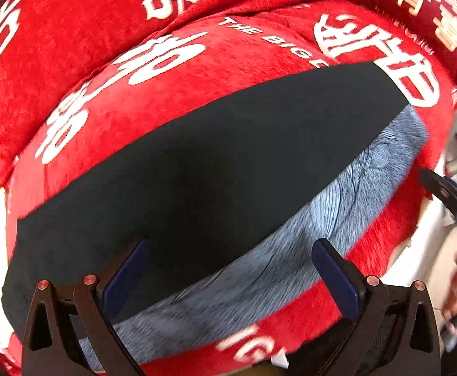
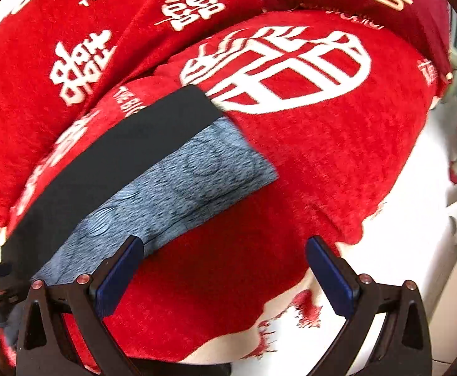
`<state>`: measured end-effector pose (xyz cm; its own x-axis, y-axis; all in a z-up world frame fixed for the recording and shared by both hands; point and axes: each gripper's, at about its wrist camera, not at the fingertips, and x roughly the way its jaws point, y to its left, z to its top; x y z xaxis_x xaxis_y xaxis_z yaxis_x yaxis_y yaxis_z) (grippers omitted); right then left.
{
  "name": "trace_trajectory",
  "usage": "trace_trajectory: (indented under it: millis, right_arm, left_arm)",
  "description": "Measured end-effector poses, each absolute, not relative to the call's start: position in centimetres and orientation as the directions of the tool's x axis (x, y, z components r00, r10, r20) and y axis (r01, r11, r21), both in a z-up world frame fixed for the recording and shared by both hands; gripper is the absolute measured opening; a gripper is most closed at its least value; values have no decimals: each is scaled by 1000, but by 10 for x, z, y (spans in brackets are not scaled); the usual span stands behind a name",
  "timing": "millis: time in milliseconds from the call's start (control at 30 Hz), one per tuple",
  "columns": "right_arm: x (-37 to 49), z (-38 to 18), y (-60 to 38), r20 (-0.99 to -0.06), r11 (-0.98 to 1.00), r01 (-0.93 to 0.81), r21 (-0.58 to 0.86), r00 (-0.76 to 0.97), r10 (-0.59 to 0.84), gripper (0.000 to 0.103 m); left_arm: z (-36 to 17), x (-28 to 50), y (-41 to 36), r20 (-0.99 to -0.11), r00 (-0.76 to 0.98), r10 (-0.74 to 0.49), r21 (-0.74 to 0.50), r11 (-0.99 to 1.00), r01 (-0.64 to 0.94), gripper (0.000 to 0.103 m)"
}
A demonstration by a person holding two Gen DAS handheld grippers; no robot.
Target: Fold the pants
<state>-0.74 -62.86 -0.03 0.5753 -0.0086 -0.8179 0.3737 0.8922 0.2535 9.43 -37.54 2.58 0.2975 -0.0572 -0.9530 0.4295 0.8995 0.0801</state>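
With both the left gripper (image 1: 228, 269) and right gripper (image 2: 223, 269) spread wide and holding nothing, the pants (image 1: 197, 169) look maybe halfway folded: a long flat strip on the red plush blanket (image 2: 322, 163), smooth black face over fuzzy grey-blue lining (image 2: 178, 194). Folding it shorter lengthwise seems to be what's left.

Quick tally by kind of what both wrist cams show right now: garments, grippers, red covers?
Pants, black outside with grey lining showing: 1
Grippers, left gripper and right gripper, both open and empty: 2
Red printed cover under the pants: 1
Total: 4
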Motion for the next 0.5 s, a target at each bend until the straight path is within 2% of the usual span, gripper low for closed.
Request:
trace_trajectory:
  millis: [100, 167, 200, 233, 333, 400, 467, 500]
  right_arm:
    - [11, 4, -610, -802, 943, 287, 169, 597, -38, 103]
    - [26, -8, -609, -831, 954, 292, 70, 546, -106, 103]
    - [32, -16, -620, -852, 947, 309, 87, 515, -90, 103]
    - [29, -14, -636, -843, 917, 356, 179, 537, -44, 103]
    - [5, -2, -660, -816, 851, 506, 138, 545, -192, 103]
    - [-14, 1, -668, -782, 838, 472, 274, 617, -91, 103]
    - [-27, -8, -667, -723, 804, 362, 472, 681, 118, 103]
    - [-28, -12, -664, -706, 796, 326, 510, 687, 171, 103]
  left_arm:
    - [8, 108, -380, -969, 247, -33, 58, 934, 352, 103]
    - [11, 111, -380, -970, 241, -28, 57, 939, 338, 103]
    - [12, 111, -381, -971, 240, -22, 64, 937, 345, 103]
    - [17, 111, -381, -969, 247, -16, 74, 934, 349, 103]
    - [31, 108, -385, -960, 275, -55, 43, 941, 337, 103]
    - [33, 106, -399, -956, 281, -80, 24, 937, 348, 103]
    - [33, 105, -409, -949, 310, -63, 51, 937, 346, 103]
    - [29, 105, -413, -948, 314, -52, 59, 941, 333, 103]
